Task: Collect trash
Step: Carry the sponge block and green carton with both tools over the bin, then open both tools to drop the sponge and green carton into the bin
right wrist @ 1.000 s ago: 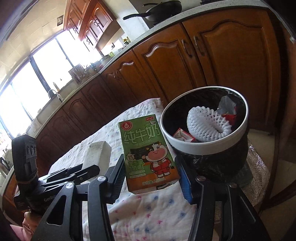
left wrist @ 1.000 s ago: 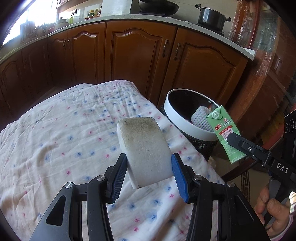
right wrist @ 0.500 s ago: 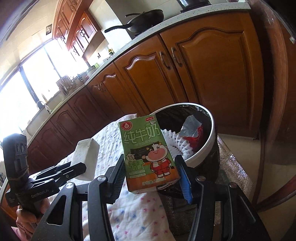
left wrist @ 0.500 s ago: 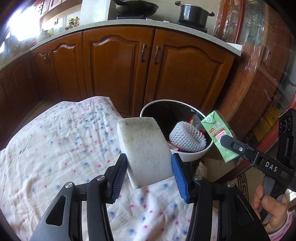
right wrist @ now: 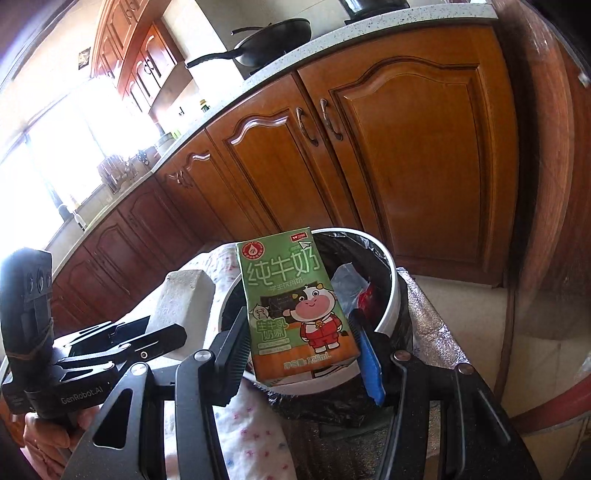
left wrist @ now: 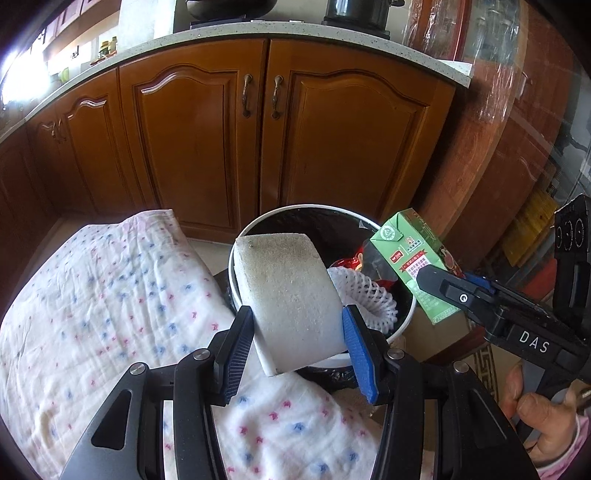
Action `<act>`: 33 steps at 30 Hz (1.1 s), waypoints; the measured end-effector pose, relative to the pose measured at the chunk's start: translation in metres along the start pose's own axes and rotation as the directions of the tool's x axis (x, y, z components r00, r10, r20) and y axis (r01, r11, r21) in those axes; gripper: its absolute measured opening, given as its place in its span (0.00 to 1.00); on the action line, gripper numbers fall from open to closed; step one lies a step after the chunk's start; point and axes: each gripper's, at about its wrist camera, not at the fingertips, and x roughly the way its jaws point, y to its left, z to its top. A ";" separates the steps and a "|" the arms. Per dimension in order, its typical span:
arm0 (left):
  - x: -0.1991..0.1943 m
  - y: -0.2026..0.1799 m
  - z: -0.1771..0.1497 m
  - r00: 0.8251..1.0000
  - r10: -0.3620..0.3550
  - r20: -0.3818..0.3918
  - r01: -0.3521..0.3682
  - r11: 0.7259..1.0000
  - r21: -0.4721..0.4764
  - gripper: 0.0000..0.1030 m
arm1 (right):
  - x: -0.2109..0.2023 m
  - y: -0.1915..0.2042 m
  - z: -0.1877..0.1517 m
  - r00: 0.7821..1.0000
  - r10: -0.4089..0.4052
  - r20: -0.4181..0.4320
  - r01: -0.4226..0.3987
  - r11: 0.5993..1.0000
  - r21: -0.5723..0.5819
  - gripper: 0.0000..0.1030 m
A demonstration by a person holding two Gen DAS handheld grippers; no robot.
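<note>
My left gripper [left wrist: 297, 341] is shut on a grey-white foam block [left wrist: 288, 291], held above the near rim of the white-rimmed trash bin [left wrist: 251, 230]. A green milk carton [right wrist: 297, 306] sits clamped in my right gripper [right wrist: 301, 345], over the bin [right wrist: 393, 291] and its black liner. In the left wrist view the carton [left wrist: 413, 262] hangs at the bin's right side in the right gripper [left wrist: 448, 288]. The foam block [right wrist: 186, 295] and left gripper [right wrist: 147, 339] appear at the left of the right wrist view. White foam netting [left wrist: 364, 293] and red wrappers lie inside the bin.
A white cloth with pink and blue dots [left wrist: 99, 302] covers the table left of the bin. Wooden kitchen cabinets [left wrist: 258, 140] stand close behind. A person's hand [left wrist: 535, 417] grips the right handle. A wok [right wrist: 273, 35] rests on the counter.
Both grippers have moved toward the bin. The foam block went from over the cloth to over the bin's near rim, and the carton now hangs above the bin's opening.
</note>
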 end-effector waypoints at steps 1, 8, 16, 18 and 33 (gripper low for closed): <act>0.005 -0.001 0.003 1.000 0.002 -0.007 -0.002 1.000 0.003 0.47 | 0.002 -0.001 0.001 1.000 -0.003 -0.005 0.003 1.000 0.000 0.51; 0.037 -0.002 0.017 0.998 0.002 -0.055 -0.002 1.000 0.004 0.47 | 0.015 -0.006 0.009 0.999 -0.023 -0.029 0.022 1.000 -0.008 0.51; 0.055 -0.001 0.024 0.997 0.002 -0.082 -0.003 1.000 -0.004 0.48 | 0.027 -0.007 0.015 0.998 -0.033 -0.056 0.032 0.999 -0.012 0.51; 0.058 -0.003 0.024 0.996 0.003 -0.087 -0.004 1.000 -0.005 0.48 | 0.029 -0.008 0.015 0.998 -0.033 -0.062 0.033 0.999 -0.012 0.51; 0.085 -0.004 0.032 0.992 0.000 -0.127 -0.003 1.000 -0.018 0.55 | 0.043 -0.013 0.022 0.995 -0.042 -0.095 0.041 0.999 -0.007 0.52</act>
